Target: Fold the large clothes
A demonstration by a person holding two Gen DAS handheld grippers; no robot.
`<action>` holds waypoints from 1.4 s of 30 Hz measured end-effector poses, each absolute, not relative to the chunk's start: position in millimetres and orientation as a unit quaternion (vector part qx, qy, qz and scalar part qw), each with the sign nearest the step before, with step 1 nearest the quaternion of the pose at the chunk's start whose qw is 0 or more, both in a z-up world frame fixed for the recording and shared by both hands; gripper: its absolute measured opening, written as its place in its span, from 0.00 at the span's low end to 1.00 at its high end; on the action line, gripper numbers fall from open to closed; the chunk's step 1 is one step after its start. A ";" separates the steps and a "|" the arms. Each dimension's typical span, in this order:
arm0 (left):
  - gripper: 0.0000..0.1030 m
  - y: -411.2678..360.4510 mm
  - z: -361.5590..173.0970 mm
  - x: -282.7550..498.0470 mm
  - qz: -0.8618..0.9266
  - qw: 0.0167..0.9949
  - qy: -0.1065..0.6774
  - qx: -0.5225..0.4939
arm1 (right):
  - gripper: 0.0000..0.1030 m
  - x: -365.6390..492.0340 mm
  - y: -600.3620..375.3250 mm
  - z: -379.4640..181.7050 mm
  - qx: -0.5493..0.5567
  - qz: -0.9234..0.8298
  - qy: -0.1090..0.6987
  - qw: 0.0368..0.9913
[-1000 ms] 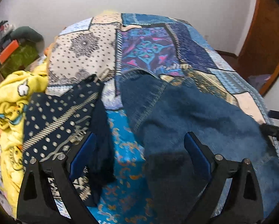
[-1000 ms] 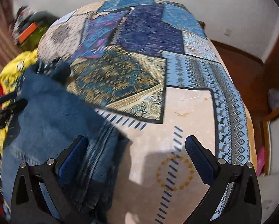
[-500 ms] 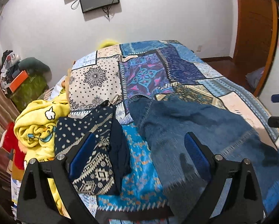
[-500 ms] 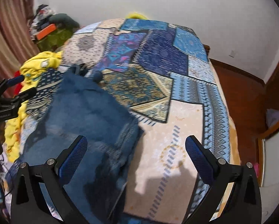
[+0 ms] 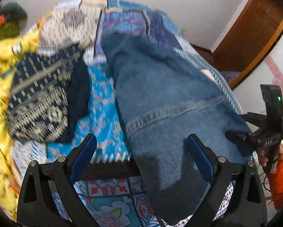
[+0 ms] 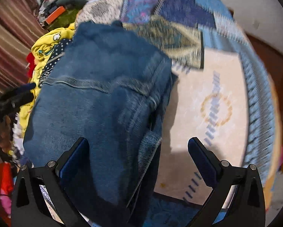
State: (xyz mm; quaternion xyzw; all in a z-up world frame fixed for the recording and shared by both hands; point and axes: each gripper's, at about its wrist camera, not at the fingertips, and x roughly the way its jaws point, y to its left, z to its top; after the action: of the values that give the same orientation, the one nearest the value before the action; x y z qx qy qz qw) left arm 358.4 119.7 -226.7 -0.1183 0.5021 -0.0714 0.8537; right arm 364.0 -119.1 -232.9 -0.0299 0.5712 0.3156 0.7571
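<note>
Blue jeans [image 5: 166,102] lie along a bed covered by a patchwork bedspread [image 6: 213,87] of blue, purple, cream and gold panels. The denim is doubled over on itself, with a stitched seam crossing its width, and its near end hangs over the foot of the bed towards both cameras. Both views are blurred.

In the left wrist view, the left hand-held gripper [image 5: 141,157] sits low at the foot of the bed with its blue-padded fingers wide apart and nothing between them; the right finger overlaps the near end of the jeans, the left finger is over the bright blue panel beside them. To the left of the jeans lies a dark navy patterned garment [image 5: 41,102] with cream motifs, and beyond it a crumpled yellow cloth [image 5: 1,71] at the bed's edge. At the far right, the right hand-held gripper [image 5: 241,140] touches the side edge of the denim, held by a hand [image 5: 268,157] in an orange sleeve [image 5: 279,179].

In the right wrist view, the right hand-held gripper's fingers are spread wide and hold nothing. The left finger lies over the jeans, the right finger over a cream panel of the bedspread. A striped curtain [image 6: 10,43] hangs at the far left, with a pile of belongings [image 6: 60,9] near the wall.
</note>
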 end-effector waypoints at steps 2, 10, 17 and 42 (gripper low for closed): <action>0.94 122.1 -238.8 362.4 -0.088 0.839 0.514 -0.157 | 1.00 374.8 -124.4 -245.3 0.019 0.331 0.595 0.732; 0.94 125.7 -267.7 387.5 -0.139 0.790 0.547 -0.238 | 1.00 403.8 -113.1 -282.7 0.107 0.379 0.651 0.649; 0.92 128.0 -287.5 412.1 -0.135 0.769 0.558 -0.282 | 1.00 408.0 -102.5 -281.1 0.137 0.389 0.647 0.641; 0.41 152.1 -140.3 348.9 -0.146 0.871 0.420 -0.209 | 0.37 380.7 -61.5 -184.2 0.135 0.409 0.552 0.714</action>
State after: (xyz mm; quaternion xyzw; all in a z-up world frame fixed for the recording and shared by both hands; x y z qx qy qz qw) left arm 348.9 152.1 -140.3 -0.2087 0.4196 -0.1455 0.8713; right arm 380.7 -61.5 -184.2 0.1347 0.5520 0.4092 0.7140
